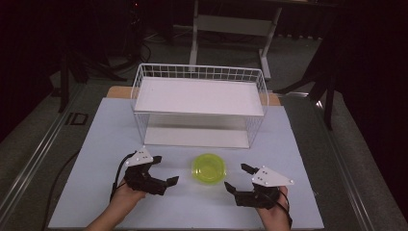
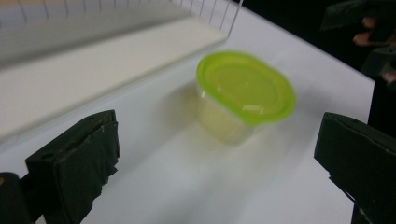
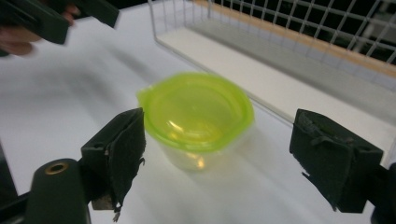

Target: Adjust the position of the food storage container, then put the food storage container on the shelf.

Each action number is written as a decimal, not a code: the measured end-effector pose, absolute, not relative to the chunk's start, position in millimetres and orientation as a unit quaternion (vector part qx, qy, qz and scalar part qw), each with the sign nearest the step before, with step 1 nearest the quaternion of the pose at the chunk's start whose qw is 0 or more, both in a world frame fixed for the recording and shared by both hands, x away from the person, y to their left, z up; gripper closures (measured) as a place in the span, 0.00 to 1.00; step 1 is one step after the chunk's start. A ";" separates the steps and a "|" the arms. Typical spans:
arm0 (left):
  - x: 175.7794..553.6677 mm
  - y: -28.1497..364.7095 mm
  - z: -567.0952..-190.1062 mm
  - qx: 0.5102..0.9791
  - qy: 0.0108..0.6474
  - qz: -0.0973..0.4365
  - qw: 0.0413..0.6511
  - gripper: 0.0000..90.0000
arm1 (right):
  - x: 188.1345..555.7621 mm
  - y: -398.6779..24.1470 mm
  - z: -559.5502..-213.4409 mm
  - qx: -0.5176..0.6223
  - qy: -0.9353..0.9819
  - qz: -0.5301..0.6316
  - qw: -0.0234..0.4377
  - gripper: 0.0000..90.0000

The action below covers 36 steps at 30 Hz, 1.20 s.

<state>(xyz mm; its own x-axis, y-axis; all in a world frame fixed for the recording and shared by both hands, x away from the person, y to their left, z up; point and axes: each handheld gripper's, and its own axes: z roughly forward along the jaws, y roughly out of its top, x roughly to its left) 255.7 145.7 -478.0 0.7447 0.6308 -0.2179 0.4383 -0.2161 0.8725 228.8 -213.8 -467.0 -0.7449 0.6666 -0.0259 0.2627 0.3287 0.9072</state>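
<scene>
The left tool point(image 1: 164, 169) has its jaws spread wide with nothing between them, and the right tool point(image 1: 239, 177) stands just as wide apart and bare. Between the two, a little ahead of their tips, sits a small clear container with a lime-green lid point(image 1: 209, 167), upright on the white worktop point(image 1: 110, 130) and touching neither tool. Just beyond the container stands a white wire basket rack point(image 1: 199, 107) with two white shelves.
</scene>
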 end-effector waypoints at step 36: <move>289.0 104.4 -455.5 0.773 0.381 0.024 0.508 0.01 | 281.6 -201.2 -457.2 0.398 0.771 0.480 0.126 0.15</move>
<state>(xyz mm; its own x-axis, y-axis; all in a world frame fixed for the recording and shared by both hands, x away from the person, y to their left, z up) 289.0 104.4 -455.5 0.7088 0.6125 -0.3499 0.5643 -0.1948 0.8023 281.6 -201.2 -457.2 -0.6506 0.7358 0.1878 0.4932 0.2214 0.8413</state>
